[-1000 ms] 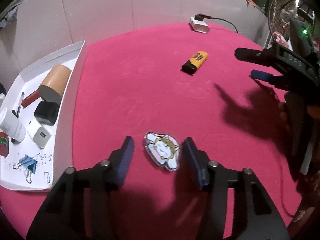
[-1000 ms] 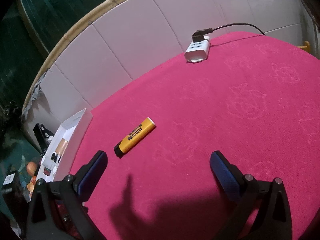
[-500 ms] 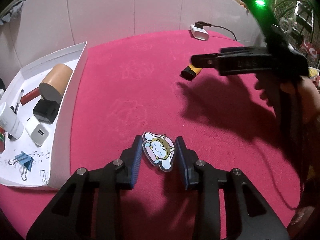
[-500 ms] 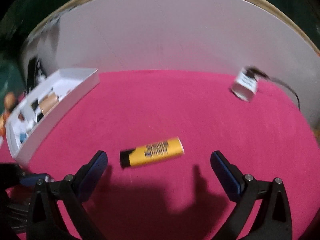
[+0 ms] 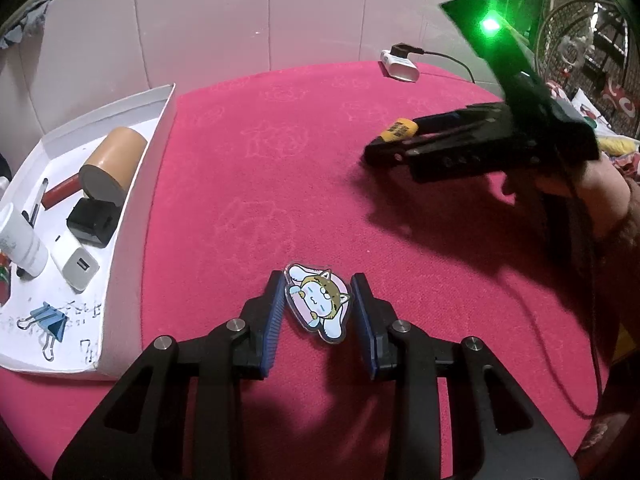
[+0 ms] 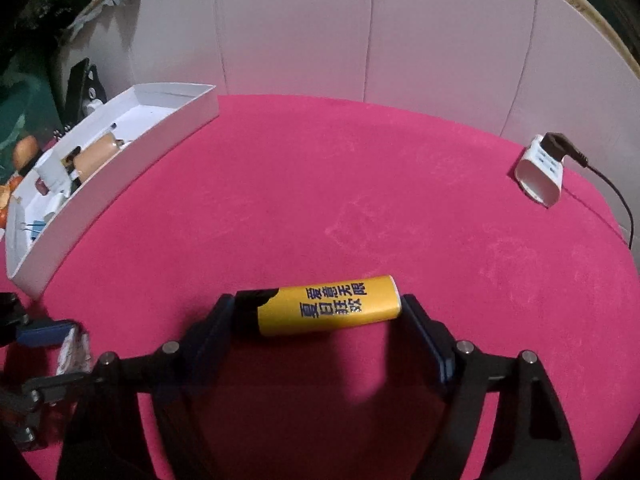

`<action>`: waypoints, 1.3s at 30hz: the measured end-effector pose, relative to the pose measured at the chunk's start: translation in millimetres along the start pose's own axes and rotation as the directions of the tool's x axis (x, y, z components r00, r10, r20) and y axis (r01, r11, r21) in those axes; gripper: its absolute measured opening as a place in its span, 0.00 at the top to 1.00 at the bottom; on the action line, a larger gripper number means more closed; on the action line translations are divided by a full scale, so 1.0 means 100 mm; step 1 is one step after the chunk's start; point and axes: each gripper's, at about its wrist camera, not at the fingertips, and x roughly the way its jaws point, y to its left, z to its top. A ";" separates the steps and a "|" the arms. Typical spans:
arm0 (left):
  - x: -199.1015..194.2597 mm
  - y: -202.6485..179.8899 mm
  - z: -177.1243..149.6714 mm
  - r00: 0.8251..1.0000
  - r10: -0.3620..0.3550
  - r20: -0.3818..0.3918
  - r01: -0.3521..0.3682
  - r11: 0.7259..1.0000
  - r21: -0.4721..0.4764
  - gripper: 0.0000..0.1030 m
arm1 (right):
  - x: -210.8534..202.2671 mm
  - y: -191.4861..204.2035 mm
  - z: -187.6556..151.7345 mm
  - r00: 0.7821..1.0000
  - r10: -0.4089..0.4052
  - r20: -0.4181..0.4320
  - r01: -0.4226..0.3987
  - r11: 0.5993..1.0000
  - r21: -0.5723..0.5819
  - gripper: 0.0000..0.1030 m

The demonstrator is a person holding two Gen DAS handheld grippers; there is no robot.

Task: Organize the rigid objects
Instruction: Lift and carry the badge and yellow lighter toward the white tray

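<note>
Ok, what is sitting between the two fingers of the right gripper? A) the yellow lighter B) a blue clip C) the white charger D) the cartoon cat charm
A: in the right wrist view the yellow lighter lies crosswise between the fingers of the right gripper, its ends meeting them on each side; the left gripper is around the cartoon charm instead.

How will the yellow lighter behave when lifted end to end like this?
The lighter looks stiff and probably light. Its smooth printed body, held only at its ends between the right gripper's jaws, may slip or pivot. If dropped on the cloth, its rounded body could roll.
</note>
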 end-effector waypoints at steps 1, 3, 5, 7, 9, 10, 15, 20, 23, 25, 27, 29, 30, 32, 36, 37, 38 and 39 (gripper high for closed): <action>0.00 0.01 0.00 1.000 0.002 0.002 -0.002 1.000 -0.004 0.68 | -0.05 0.03 -0.03 1.000 -0.005 0.015 0.005 1.000 -0.001 0.21; -0.03 0.02 -0.01 1.000 0.007 0.010 -0.007 1.000 -0.013 0.69 | -0.20 0.07 -0.07 0.998 0.003 0.059 -0.004 1.000 0.021 0.21; -0.08 0.02 -0.02 0.999 0.015 0.031 -0.015 1.000 -0.021 0.69 | -0.39 0.10 -0.09 0.994 0.017 0.111 -0.023 0.998 0.057 0.21; -0.15 0.03 -0.03 0.998 0.019 0.054 -0.017 0.999 -0.029 0.68 | -0.61 0.14 -0.11 0.984 0.023 0.175 -0.038 0.996 0.084 0.21; -0.25 0.05 -0.02 0.997 0.019 0.079 -0.016 0.999 -0.038 0.68 | -0.80 0.19 -0.12 0.974 0.019 0.226 -0.041 0.995 0.092 0.21; -0.33 0.06 0.00 0.995 0.024 0.099 -0.020 0.999 -0.043 0.68 | -0.91 0.21 -0.12 0.967 0.018 0.253 -0.045 0.994 0.100 0.21; -0.76 0.19 0.10 0.976 0.071 0.207 -0.056 0.995 -0.080 0.68 | -1.24 0.30 -0.09 0.942 0.023 0.335 -0.066 0.991 0.119 0.21; -1.05 0.32 0.16 0.954 0.144 0.263 -0.117 0.986 -0.117 0.68 | -1.50 0.46 -0.03 0.913 0.028 0.408 -0.073 0.993 0.094 0.21; -1.18 0.41 0.15 0.944 0.167 0.286 -0.131 0.981 -0.140 0.68 | -1.56 0.53 0.01 0.905 0.042 0.423 -0.077 0.995 0.068 0.21; -1.25 0.47 0.14 0.937 0.185 0.297 -0.144 0.978 -0.152 0.68 | -1.58 0.58 0.04 0.903 0.051 0.426 -0.081 0.995 0.053 0.21; -1.29 0.52 0.12 0.933 0.195 0.303 -0.151 0.975 -0.162 0.68 | -1.59 0.62 0.05 0.901 0.054 0.429 -0.082 0.996 0.047 0.21; -1.33 0.58 0.10 0.929 0.205 0.309 -0.157 0.972 -0.175 0.68 | -1.61 0.66 0.08 0.901 0.062 0.429 -0.086 0.996 0.037 0.21; -1.34 0.60 0.09 0.927 0.210 0.311 -0.159 0.970 -0.181 0.68 | -1.61 0.67 0.08 0.901 0.063 0.429 -0.087 0.996 0.035 0.21; -1.39 0.66 0.07 0.922 0.226 0.314 -0.171 0.966 -0.193 0.68 | -1.61 0.71 0.11 0.901 0.070 0.428 -0.090 0.996 0.027 0.21; -1.45 0.75 0.03 0.914 0.249 0.320 -0.183 0.958 -0.222 0.68 | -1.61 0.79 0.14 0.902 0.080 0.425 -0.093 0.996 0.009 0.21; -1.47 0.78 0.02 0.911 0.257 0.321 -0.188 0.955 -0.231 0.68 | -1.61 0.82 0.16 0.902 0.083 0.423 -0.091 0.996 0.000 0.21; -1.49 0.81 0.02 0.909 0.263 0.322 -0.191 0.952 -0.238 0.68 | -1.61 0.85 0.18 0.902 0.086 0.423 -0.091 0.996 -0.006 0.21; -1.50 0.84 0.01 0.907 0.269 0.324 -0.194 0.950 -0.245 0.68 | -1.62 0.86 0.19 0.902 0.088 0.423 -0.092 0.996 -0.011 0.21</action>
